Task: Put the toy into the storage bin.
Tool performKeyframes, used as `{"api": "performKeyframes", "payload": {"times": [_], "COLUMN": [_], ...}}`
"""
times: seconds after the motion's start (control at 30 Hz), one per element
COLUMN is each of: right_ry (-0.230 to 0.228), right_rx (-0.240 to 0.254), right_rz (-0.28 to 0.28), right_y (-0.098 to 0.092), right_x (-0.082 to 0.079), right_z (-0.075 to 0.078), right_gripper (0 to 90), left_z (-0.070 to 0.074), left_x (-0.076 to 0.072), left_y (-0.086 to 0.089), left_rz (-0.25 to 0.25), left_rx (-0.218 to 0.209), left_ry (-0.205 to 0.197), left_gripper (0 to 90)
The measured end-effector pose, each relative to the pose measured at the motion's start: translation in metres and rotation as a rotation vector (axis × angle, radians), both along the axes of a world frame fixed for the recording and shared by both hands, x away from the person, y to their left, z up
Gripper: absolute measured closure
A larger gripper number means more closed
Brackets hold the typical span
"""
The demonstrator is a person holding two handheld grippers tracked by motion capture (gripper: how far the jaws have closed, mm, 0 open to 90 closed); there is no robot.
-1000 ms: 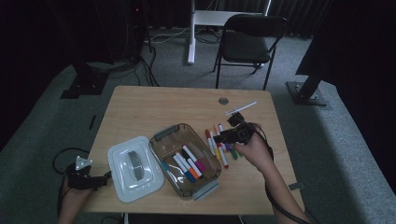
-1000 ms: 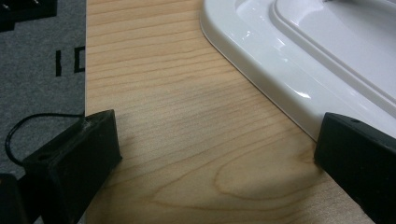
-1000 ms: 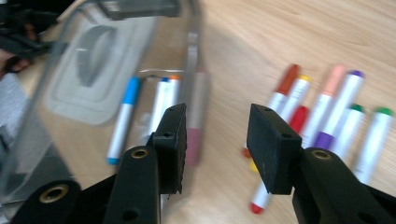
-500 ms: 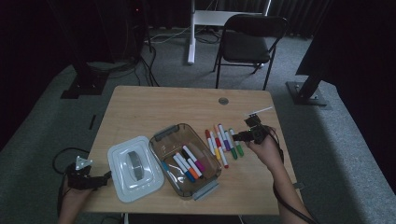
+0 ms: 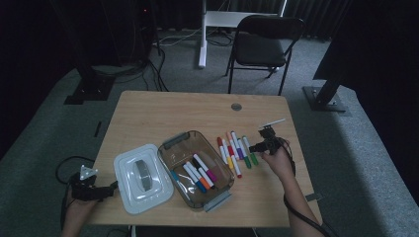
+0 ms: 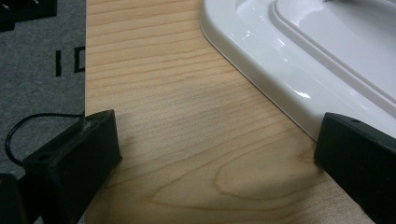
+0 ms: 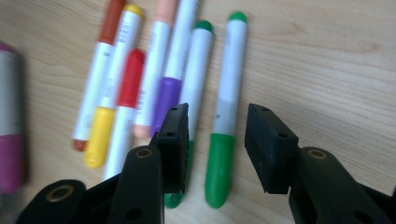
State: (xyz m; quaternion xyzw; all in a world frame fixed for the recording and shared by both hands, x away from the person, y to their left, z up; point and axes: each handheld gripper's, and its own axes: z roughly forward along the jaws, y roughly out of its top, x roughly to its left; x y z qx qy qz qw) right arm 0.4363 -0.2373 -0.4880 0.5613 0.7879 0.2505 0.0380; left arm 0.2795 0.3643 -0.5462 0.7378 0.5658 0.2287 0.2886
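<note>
**Right claw over the green marker**

High view: the right claw [image 5: 263, 143] sits at the right end of the marker row [image 5: 236, 150] on the table [image 5: 163, 113]; the left claw [image 5: 94, 190] rests beside the white lid [image 5: 141, 177].

Left gripper view: jaws wide apart, empty, over bare wood by the lid's rim.

Right gripper view: jaws part-open, straddling the outermost green marker [image 7: 226, 107], not gripping it.

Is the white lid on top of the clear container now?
No, the white lid lies flat on the table beside the open clear container.
</note>
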Motion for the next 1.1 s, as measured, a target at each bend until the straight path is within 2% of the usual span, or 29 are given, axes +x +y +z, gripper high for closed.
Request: {"api": "performKeyframes", "payload": {"times": [0.07,0.13,0.5,0.7,0.83,0.9,1.1], "right_ry": [0.007,0.007,0.024,0.022,0.022,0.025,0.040], "right_rx": [-0.005,-0.030,-0.065,-0.111,-0.108,-0.089,-0.056], "right_rz": [-0.002,-0.012,-0.017,-0.033,-0.053,-0.069,-0.084], "right_y": [0.001,0.002,0.010,0.014,0.012,0.010,0.003], "right_x": [0.002,0.004,0.010,0.010,0.009,0.009,0.006], "right_z": [-0.004,-0.007,-0.018,-0.024,-0.024,-0.023,-0.018], "right_gripper": [59.9,60.4,63.7,66.3,73.9,76.3,76.6], "left_z": [0.000,0.000,0.000,0.000,0.000,0.000,0.000], "left_x": [0.000,0.000,0.000,0.000,0.000,0.000,0.000], "left_y": [0.000,0.000,0.000,0.000,0.000,0.000,0.000], "left_rz": [0.000,0.000,0.000,0.000,0.000,0.000,0.000], "left_rx": [0.000,0.000,0.000,0.000,0.000,-0.001,0.000], "left_ry": [0.000,0.000,0.000,0.000,0.000,0.000,0.000], "left_gripper": [0.6,0.6,0.6,0.6,0.6,0.6,0.6]}}
